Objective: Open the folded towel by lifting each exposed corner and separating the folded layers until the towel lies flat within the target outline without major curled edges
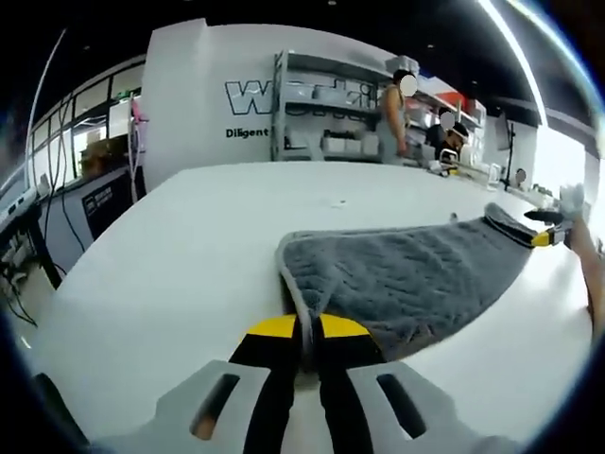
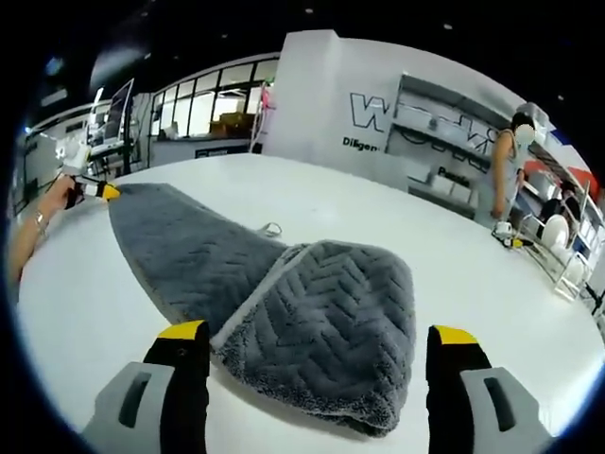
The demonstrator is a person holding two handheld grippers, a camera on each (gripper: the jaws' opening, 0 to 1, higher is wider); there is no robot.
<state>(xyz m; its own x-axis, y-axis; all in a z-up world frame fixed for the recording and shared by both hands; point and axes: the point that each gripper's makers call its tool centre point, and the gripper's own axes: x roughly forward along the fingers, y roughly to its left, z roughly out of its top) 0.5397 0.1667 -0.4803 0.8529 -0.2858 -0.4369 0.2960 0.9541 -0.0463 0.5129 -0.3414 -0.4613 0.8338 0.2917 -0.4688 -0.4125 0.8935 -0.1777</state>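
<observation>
A grey towel [image 1: 406, 274] with a chevron weave lies on the white table [image 1: 180, 255]. My left gripper [image 1: 309, 331] is shut on its near edge, which runs up between the yellow-tipped jaws. At the towel's far end I see the right gripper [image 1: 546, 236], held by an arm. In the right gripper view, the towel [image 2: 321, 312] has a folded layer lying over its near part. My right gripper [image 2: 319, 333] stands open, one jaw on each side of that fold. The left gripper [image 2: 102, 192] holds the far corner, a hand behind it.
The table [image 2: 492, 284] stretches wide and white on all sides of the towel. A white wall with dark lettering [image 1: 250, 95] and grey shelving [image 1: 331, 113] stand behind it. People [image 1: 397, 118] stand at the far end, by a rack of dishes [image 2: 558, 241].
</observation>
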